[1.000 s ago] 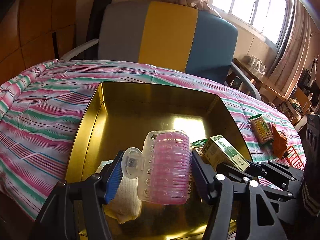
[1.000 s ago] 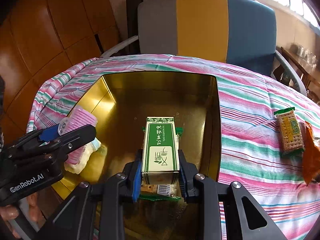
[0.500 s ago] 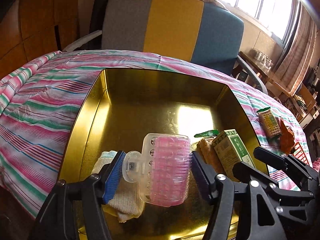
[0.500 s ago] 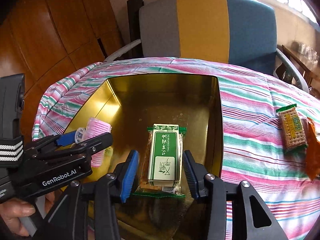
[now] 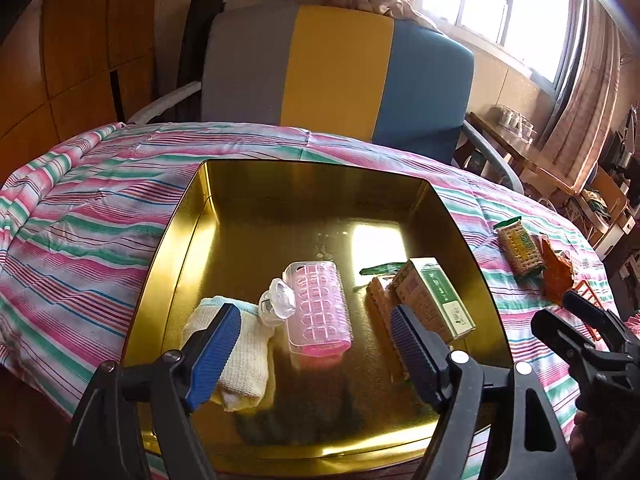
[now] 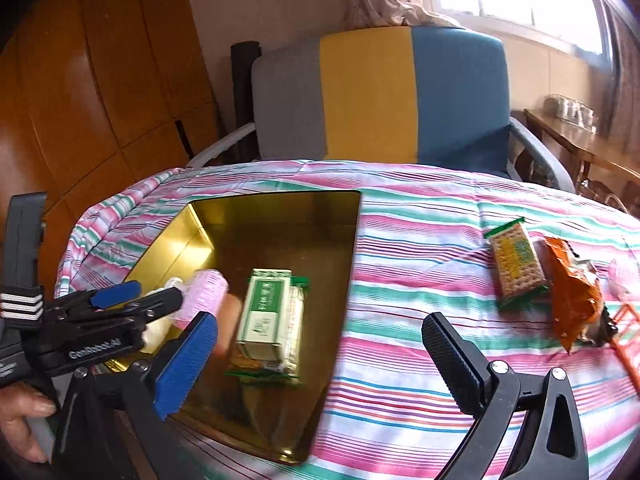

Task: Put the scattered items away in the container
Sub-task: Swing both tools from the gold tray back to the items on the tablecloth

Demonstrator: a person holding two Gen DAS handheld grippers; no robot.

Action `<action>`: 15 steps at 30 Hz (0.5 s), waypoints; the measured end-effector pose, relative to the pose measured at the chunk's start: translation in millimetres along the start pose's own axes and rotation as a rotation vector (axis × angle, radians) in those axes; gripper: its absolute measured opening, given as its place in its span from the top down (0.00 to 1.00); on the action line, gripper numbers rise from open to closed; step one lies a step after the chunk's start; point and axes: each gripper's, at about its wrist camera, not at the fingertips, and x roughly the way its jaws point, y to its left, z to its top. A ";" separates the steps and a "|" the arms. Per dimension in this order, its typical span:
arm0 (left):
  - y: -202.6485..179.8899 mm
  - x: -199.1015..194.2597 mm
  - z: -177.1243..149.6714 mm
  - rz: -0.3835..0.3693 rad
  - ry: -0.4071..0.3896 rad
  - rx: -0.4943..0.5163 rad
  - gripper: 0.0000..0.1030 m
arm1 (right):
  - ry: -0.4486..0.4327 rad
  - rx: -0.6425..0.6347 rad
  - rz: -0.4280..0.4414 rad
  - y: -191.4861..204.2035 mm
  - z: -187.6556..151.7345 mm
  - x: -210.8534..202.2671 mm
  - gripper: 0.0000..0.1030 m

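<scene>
Both tongs [image 5: 316, 340] [image 6: 320, 344] opening, empty, ribbed pink roller [image 5: 318, 312] in glossy gold tin [image 5: 176, 248]

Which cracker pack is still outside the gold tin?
The yellow-and-green cracker pack on the striped cloth, beside the orange wrapper. The other pack lies inside the gold tin, under the green box.
</scene>
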 end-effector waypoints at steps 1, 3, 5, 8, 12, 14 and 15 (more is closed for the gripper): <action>-3.5 -4.0 -0.9 -0.005 -0.004 0.003 0.23 | 0.004 0.014 -0.028 -10.0 -3.6 -1.7 0.00; -12.6 -9.9 -2.3 -0.034 -0.004 0.017 0.23 | 0.024 0.044 -0.091 -32.6 -14.1 -2.7 0.00; -24.4 -14.8 -4.7 -0.063 0.000 0.038 0.23 | 0.053 0.082 -0.154 -56.2 -25.6 -2.6 0.00; -45.9 -20.4 -9.9 -0.103 0.008 0.083 0.23 | 0.103 0.164 -0.223 -91.4 -45.2 -1.9 0.00; -80.3 -24.7 -20.4 -0.167 0.032 0.155 0.23 | 0.152 0.247 -0.294 -129.3 -68.7 -4.9 0.00; -97.9 -25.7 -26.4 -0.201 0.049 0.193 0.23 | 0.156 0.271 -0.319 -143.0 -79.0 -8.1 0.00; -106.7 -26.2 -29.6 -0.217 0.058 0.212 0.23 | 0.140 0.264 -0.323 -146.3 -82.4 -11.4 0.00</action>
